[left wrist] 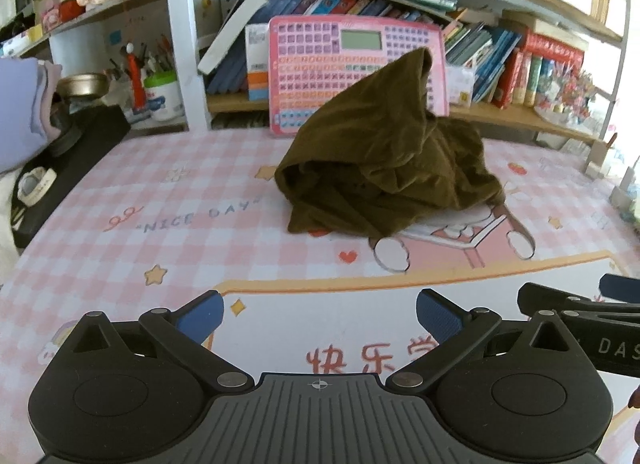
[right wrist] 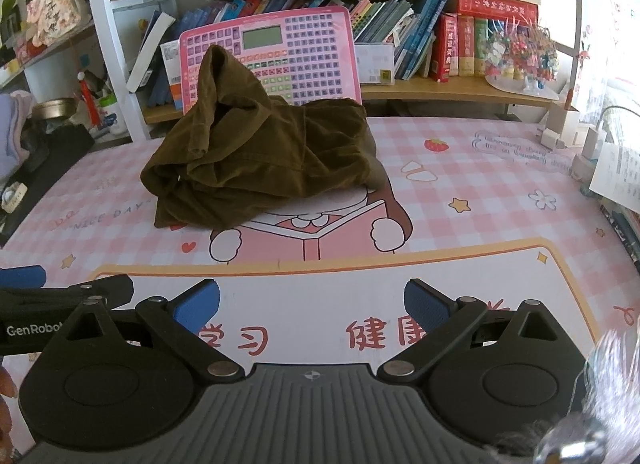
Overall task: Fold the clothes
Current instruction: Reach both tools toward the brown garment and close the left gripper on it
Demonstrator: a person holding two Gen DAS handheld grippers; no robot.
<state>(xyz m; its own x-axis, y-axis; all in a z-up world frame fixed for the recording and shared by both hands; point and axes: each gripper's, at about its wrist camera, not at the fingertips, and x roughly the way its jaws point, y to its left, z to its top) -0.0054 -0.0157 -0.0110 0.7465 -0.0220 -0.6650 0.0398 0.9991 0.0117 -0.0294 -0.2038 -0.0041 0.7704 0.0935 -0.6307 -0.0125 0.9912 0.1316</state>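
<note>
A crumpled olive-brown garment [left wrist: 384,152] lay in a loose heap on the bench [left wrist: 120,200], which was covered by a pink checked mat printed with stars, hearts, the words "NICE DAY" and a cartoon figure reading a book. One corner of the garment rose in a peak that leaned against a pink toy keyboard tablet [left wrist: 320,52] standing upright at the back of the bench; the rest of the cloth slumped forward and partly covered the cartoon figure's head. In the left wrist view, the left claw [left wrist: 319,318] hovered low over the near edge of the mat with its blue-padded fingers spread wide and nothing between them, well apart from the garment. The right claw [right wrist: 312,306], seen in the right wrist view, was likewise spread wide and empty above the near edge, with the garment [right wrist: 260,160] lying ahead of it and a little to its left. Each camera caught part of the other claw at the frame's edge, showing the two held side by side. Behind the bench, a shelf [right wrist: 440,90] carried rows of upright and leaning books [right wrist: 460,44]. To the left stood a white jar of pens [left wrist: 162,94] and a brass bowl [left wrist: 84,84]. A small cluster of colourful ornaments [right wrist: 520,52] sat on the shelf at the right.
</note>
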